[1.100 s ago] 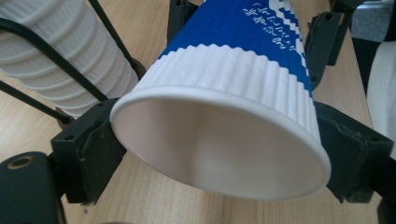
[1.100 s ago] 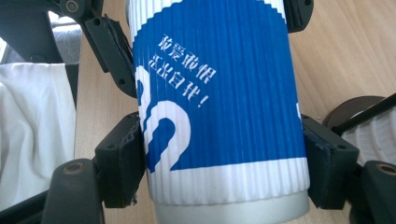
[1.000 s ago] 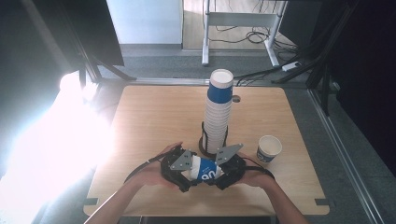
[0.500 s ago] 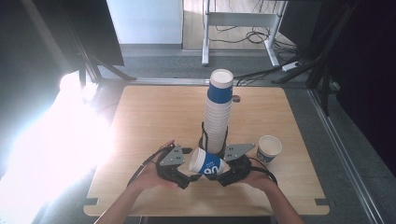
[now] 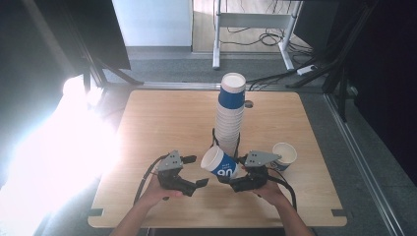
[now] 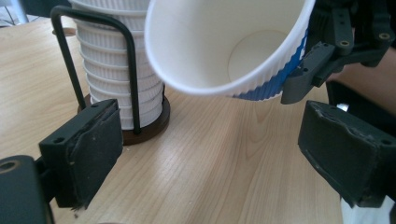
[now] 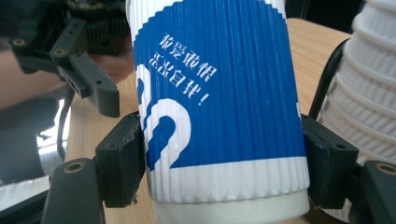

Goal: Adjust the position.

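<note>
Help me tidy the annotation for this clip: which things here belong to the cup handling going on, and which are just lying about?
In the job:
- blue cup, clamped in the right gripper
- left gripper, open, jaws having just widened
- cup stack in its wire holder
- single cup, standing on the table

Lying about:
- cables on the floor
- metal frame

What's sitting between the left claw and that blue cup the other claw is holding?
Nothing: in the high view, bare wooden table separates the open left claw from the blue cup. The left gripper view shows the same gap.
</note>
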Action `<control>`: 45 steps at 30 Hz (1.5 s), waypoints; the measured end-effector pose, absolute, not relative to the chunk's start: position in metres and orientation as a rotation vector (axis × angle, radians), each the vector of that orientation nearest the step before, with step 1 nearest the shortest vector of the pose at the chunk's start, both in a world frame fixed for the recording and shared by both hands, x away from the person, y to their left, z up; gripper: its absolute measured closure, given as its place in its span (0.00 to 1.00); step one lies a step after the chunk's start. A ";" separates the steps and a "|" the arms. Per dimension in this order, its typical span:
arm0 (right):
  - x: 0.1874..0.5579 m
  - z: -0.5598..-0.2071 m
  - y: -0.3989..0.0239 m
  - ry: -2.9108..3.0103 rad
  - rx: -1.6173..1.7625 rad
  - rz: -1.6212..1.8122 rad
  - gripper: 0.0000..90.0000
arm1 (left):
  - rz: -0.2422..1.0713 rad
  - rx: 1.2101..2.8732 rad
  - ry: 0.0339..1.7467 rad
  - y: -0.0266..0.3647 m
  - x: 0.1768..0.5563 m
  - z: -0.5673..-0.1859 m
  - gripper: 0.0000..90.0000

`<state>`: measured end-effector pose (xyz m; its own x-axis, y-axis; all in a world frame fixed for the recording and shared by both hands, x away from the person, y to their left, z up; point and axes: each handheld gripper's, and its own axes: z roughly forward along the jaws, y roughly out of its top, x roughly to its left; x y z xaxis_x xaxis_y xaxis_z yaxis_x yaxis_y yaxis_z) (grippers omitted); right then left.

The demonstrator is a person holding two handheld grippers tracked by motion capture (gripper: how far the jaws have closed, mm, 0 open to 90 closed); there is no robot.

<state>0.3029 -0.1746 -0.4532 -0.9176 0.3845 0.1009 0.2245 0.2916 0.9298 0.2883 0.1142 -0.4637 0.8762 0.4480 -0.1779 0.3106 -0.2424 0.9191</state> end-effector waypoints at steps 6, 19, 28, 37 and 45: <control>0.301 -0.458 -0.176 2.371 0.599 1.725 0.29 | 0.082 1.780 0.624 0.113 0.290 -0.470 0.08; 0.298 -0.464 -0.174 2.351 0.616 1.750 0.29 | 0.019 1.687 0.651 0.098 0.293 -0.467 0.07; 0.297 -0.467 -0.169 2.369 0.597 1.742 0.29 | -0.028 1.665 0.662 0.084 0.302 -0.461 0.07; 0.297 -0.469 -0.167 2.380 0.590 1.726 0.29 | -0.032 1.683 0.652 0.082 0.304 -0.461 0.09; 0.298 -0.473 -0.165 2.421 0.579 1.690 0.28 | -0.025 1.676 0.630 0.084 0.303 -0.460 0.16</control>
<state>0.2980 -0.1646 -0.4727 -0.9174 0.3829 0.1085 0.2338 0.2980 0.9255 0.3032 0.0841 -0.4598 0.8490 0.3877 -0.3591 0.4146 -0.0673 0.9075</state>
